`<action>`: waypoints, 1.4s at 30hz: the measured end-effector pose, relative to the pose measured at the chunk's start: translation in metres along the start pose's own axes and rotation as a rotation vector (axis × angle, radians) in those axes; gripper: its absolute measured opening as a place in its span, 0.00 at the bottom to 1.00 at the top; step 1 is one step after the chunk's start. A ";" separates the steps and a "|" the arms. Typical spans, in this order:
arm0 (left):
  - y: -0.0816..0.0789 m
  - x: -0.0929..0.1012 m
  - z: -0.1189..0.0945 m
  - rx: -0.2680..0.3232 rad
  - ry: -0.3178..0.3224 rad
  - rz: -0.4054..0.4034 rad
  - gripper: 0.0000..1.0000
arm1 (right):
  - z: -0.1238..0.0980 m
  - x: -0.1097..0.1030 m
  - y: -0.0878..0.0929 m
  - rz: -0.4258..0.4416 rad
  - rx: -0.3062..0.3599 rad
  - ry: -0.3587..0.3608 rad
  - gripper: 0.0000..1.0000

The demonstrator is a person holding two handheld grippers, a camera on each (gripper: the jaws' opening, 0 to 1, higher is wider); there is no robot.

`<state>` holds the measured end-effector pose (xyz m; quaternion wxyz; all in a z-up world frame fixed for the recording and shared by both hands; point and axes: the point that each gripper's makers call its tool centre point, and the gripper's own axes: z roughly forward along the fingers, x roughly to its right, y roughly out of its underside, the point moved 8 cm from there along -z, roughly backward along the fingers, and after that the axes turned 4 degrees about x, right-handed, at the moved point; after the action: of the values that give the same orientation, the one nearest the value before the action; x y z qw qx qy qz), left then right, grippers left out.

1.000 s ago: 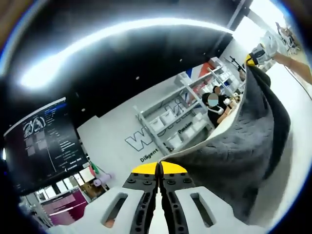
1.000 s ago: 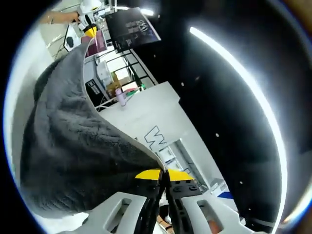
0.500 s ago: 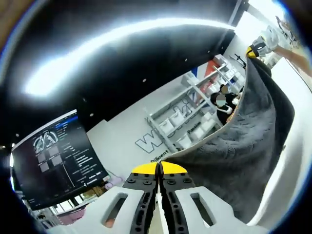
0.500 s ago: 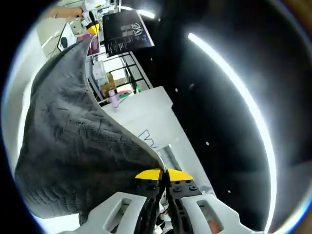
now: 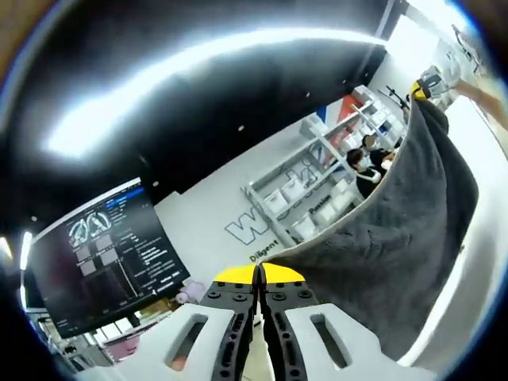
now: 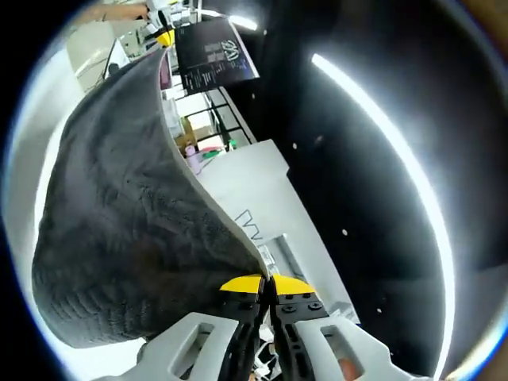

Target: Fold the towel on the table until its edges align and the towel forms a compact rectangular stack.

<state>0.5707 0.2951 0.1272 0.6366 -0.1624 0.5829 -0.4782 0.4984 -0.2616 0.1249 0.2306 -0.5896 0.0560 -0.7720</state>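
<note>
Between the pressed-together tips of each gripper, left gripper (image 5: 258, 274) and right gripper (image 6: 267, 283), one corner of the grey towel (image 5: 405, 238) is pinched, so its top edge hangs stretched between them for folding.

The white table (image 5: 486, 171) is showing as a bare, bright strip along the right edge of the left gripper view, and it is appearing again as a pale band (image 6: 49, 135) down the left side of the right gripper view. The grey towel (image 5: 405, 238) is hanging in front of most of the tabletop, and whether its lower fold is resting on the surface cannot be told.
</note>
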 end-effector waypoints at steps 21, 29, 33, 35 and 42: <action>0.049 0.026 -0.012 -0.139 0.121 -0.076 0.00 | -0.016 -0.050 0.031 -0.034 -0.095 -0.167 0.00; 0.086 0.052 0.012 -0.211 0.176 -0.075 0.00 | 0.010 -0.085 0.058 -0.050 -0.135 -0.198 0.00; 0.103 0.063 0.023 -0.238 0.197 -0.092 0.00 | 0.019 -0.098 0.070 -0.050 -0.153 -0.204 0.00; 0.111 0.067 0.029 -0.252 0.203 -0.100 0.00 | 0.025 -0.105 0.077 -0.056 -0.165 -0.212 0.00; 0.133 0.081 0.045 -0.284 0.215 -0.128 0.00 | 0.039 -0.128 0.096 -0.055 -0.196 -0.244 0.00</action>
<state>0.6555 0.2794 -0.0100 0.5094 -0.2354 0.6977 -0.4454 0.5883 -0.2856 -0.0110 0.1559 -0.7000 0.0865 -0.6915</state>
